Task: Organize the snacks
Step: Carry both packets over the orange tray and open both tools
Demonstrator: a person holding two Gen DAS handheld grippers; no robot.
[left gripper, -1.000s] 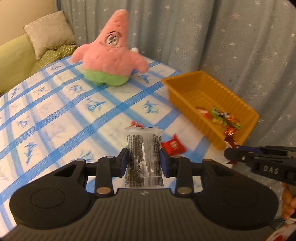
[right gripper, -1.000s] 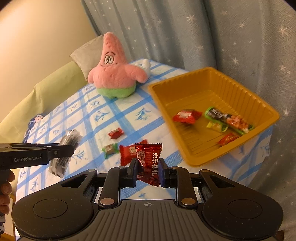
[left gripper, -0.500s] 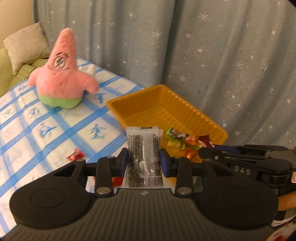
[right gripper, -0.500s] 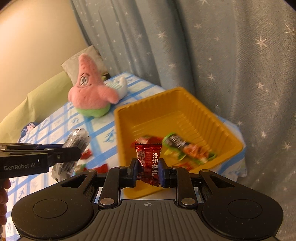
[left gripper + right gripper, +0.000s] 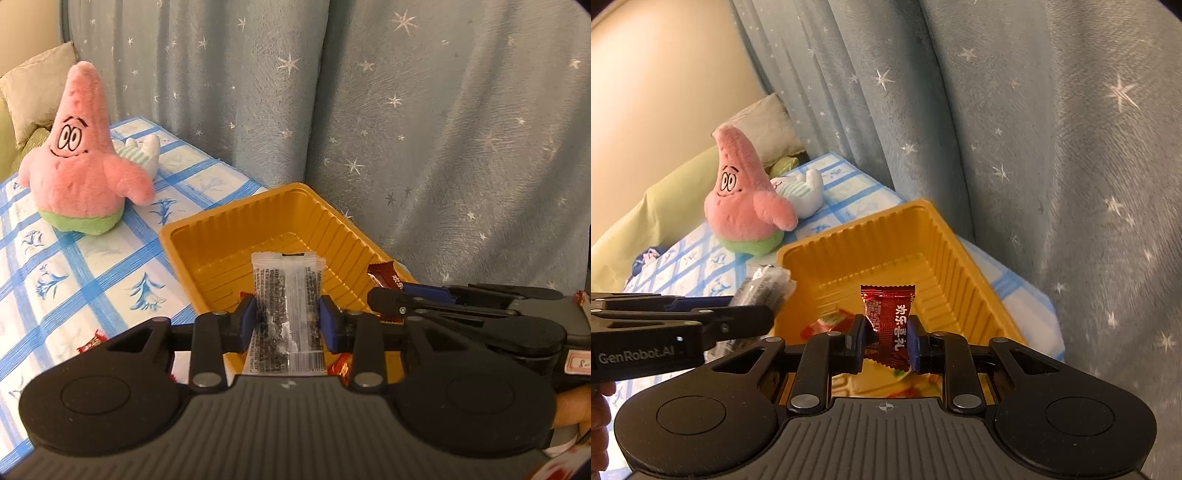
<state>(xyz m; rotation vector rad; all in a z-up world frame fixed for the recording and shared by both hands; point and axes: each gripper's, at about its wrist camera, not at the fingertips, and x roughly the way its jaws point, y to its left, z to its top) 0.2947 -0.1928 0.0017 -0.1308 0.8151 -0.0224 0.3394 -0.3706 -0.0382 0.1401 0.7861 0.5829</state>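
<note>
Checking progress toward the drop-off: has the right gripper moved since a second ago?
Yes. The right gripper, shut on the red candy, has moved from over the tablecloth to above the orange tray.

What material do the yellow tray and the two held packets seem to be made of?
Tray: likely thin moulded plastic, semi-glossy; ribbed walls.
Clear packet in left gripper: transparent plastic film; contents show through.
Red packet in right gripper: shiny film, perhaps foil-lined; crimped edge.

Red candy packet (image 5: 888, 325) pinched upright in right tongs (image 5: 886, 341) over ribbed yellow tray (image 5: 945, 254).
</note>
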